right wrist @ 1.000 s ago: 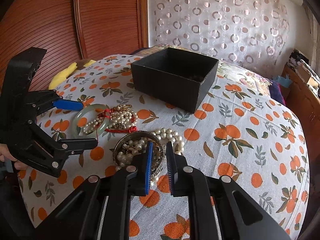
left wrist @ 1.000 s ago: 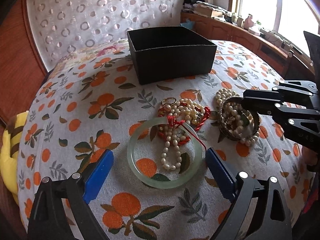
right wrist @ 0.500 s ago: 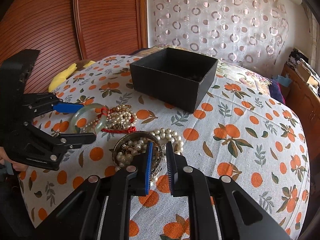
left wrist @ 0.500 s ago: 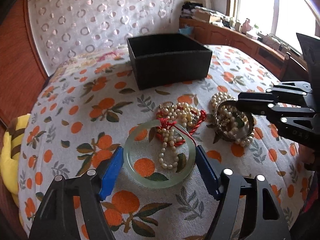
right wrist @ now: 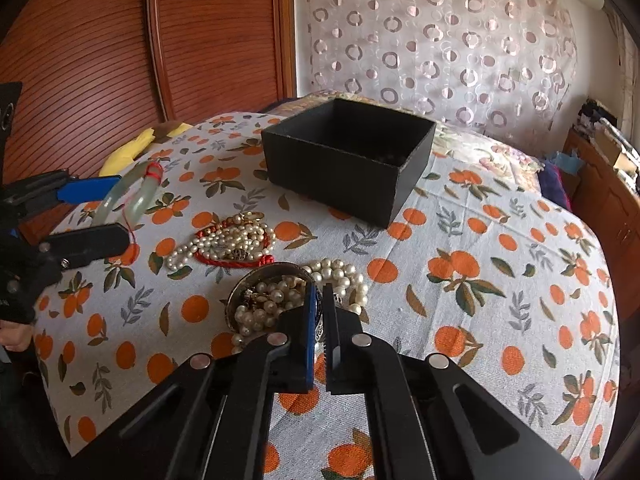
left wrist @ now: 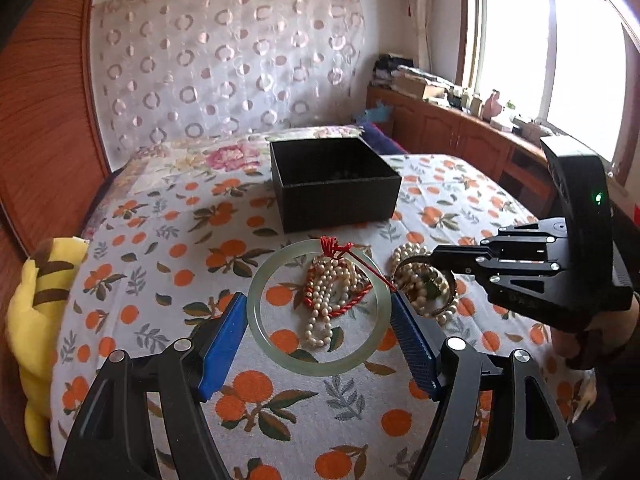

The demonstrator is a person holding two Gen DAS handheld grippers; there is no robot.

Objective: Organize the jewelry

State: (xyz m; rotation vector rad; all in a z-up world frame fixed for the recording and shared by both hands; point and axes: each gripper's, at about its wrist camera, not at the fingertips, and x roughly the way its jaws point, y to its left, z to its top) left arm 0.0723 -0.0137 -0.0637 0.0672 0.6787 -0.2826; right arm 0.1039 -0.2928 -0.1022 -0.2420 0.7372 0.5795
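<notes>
the jade bangle (left wrist: 318, 308) is clamped across its width by the left hand-held gripper (left wrist: 320, 344), lifted; the black box (left wrist: 334, 184) lies straight ahead. the right hand-held gripper (right wrist: 319, 340) is pinched on a metal bangle (right wrist: 256, 280).

Pale green jade bangle (left wrist: 318, 308) lifted, tilted, red cord at 12 o'clock | pearl strands (right wrist: 224, 242) heaped on cloth | black box (left wrist: 334, 184) open, at 12 o'clock

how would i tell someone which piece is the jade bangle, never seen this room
Find the black box on the orange-print cloth; just in front of it the left gripper holds a ring off the cloth. That is the jade bangle: one smooth, pale green hoop with a red thread, unlike the beaded pearl strands nearby.
</notes>
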